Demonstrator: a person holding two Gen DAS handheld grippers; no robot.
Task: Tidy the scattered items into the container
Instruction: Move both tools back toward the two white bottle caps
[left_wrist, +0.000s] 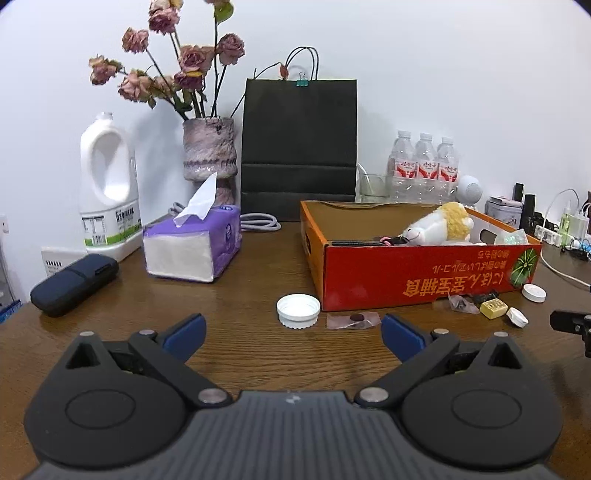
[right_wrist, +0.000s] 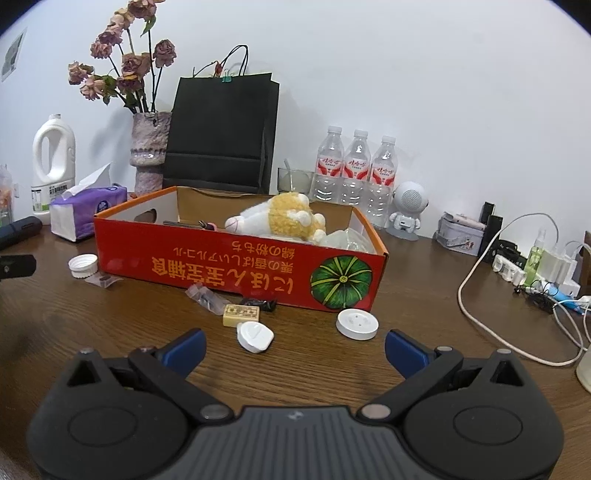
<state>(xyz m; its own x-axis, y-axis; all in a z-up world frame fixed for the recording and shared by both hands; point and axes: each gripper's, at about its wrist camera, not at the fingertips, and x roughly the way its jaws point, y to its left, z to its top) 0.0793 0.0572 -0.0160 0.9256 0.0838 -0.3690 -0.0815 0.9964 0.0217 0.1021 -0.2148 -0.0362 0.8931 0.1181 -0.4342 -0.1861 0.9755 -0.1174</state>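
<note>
Both the left claw (left_wrist: 293, 334) and right claw (right_wrist: 294, 345) are spread wide and empty; white caps (right_wrist: 255, 336) and wrappers (right_wrist: 204, 297) are scattered before the red box (right_wrist: 240, 269)

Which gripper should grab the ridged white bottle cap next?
Left. The ridged white cap lies just ahead of the open left gripper; from the right gripper it sits far off to the side.

Cardboard box (right_wrist: 236, 273) on a table (right_wrist: 424, 295).
Plush toy (right_wrist: 284, 218) inside; bottle cap (right_wrist: 83, 266) left, small items in front.
</note>
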